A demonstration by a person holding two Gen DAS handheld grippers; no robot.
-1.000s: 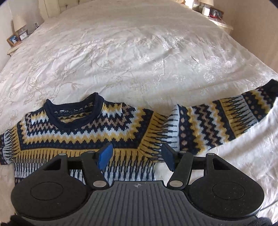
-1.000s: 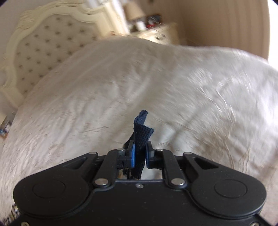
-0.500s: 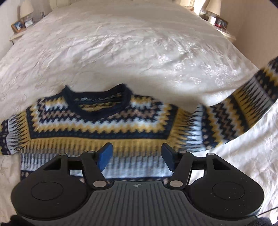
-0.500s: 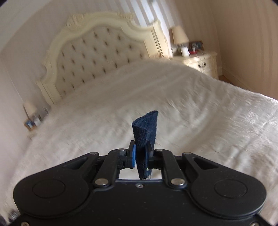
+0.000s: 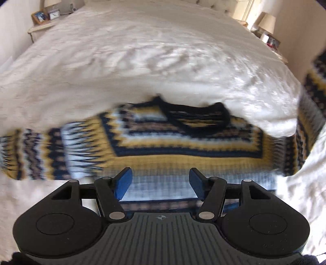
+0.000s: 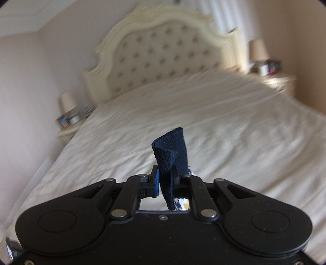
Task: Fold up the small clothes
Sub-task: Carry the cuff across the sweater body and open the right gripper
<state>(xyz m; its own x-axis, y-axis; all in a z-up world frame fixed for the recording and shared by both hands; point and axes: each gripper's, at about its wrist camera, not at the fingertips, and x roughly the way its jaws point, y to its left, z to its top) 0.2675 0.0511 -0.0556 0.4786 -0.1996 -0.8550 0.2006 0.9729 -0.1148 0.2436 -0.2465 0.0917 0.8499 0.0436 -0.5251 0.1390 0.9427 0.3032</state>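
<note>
A small knitted sweater (image 5: pixel 183 146) with navy, yellow and white zigzag bands lies flat on the white bed, neck away from me. My left gripper (image 5: pixel 161 183) is open and empty, hovering over the sweater's lower body. The sweater's right sleeve (image 5: pixel 311 114) is lifted off the bed at the right edge of the left wrist view. My right gripper (image 6: pixel 165 179) is shut on the navy cuff (image 6: pixel 171 148) of that sleeve, which sticks up between the fingers, high above the bed.
The white bedspread (image 5: pixel 152 61) stretches away to a cream tufted headboard (image 6: pixel 163 53). Nightstands with lamps stand on both sides (image 6: pixel 67 102) (image 6: pixel 258 51). A clock and a photo frame sit on the left nightstand (image 5: pixel 46 15).
My right gripper has lifted the sleeve cuff higher and tilted up toward the headboard. The left gripper has shifted right over the sweater body, still open. The sleeve has risen off the bed.
</note>
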